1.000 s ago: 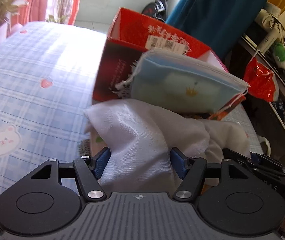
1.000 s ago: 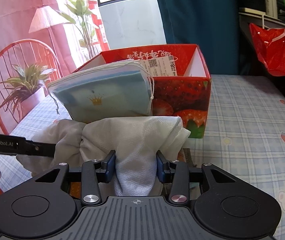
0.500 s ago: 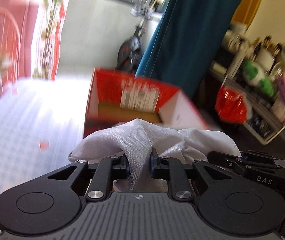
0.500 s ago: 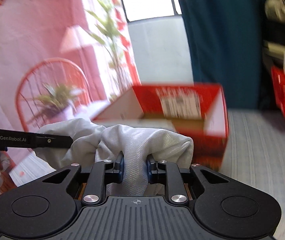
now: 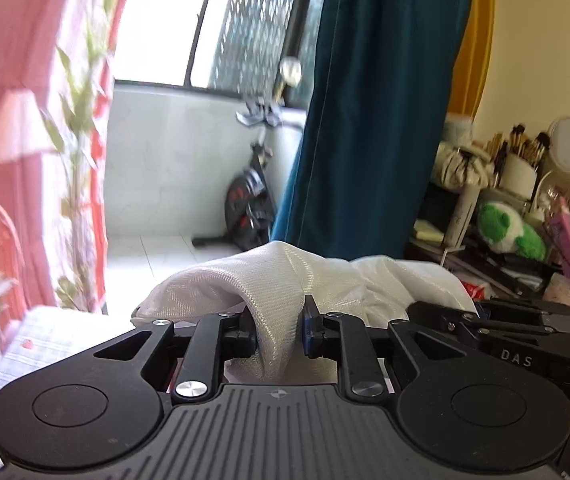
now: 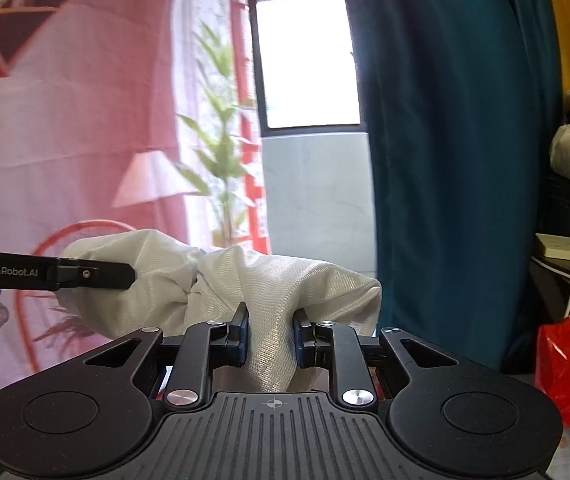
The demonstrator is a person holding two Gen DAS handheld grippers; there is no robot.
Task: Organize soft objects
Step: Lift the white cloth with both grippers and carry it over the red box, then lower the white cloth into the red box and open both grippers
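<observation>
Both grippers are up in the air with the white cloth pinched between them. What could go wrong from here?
1. The left gripper and right gripper each pinch only a narrow bunched fold of the white cloth, so it may slip out.
2. The grippers sit close together and could bump.
3. Neither view shows what lies beneath, so loose cloth hanging below might drag or snag unseen.

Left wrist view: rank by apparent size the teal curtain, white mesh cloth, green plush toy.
1. teal curtain
2. white mesh cloth, though nearness to the camera inflates it
3. green plush toy, far back on the shelf
</observation>
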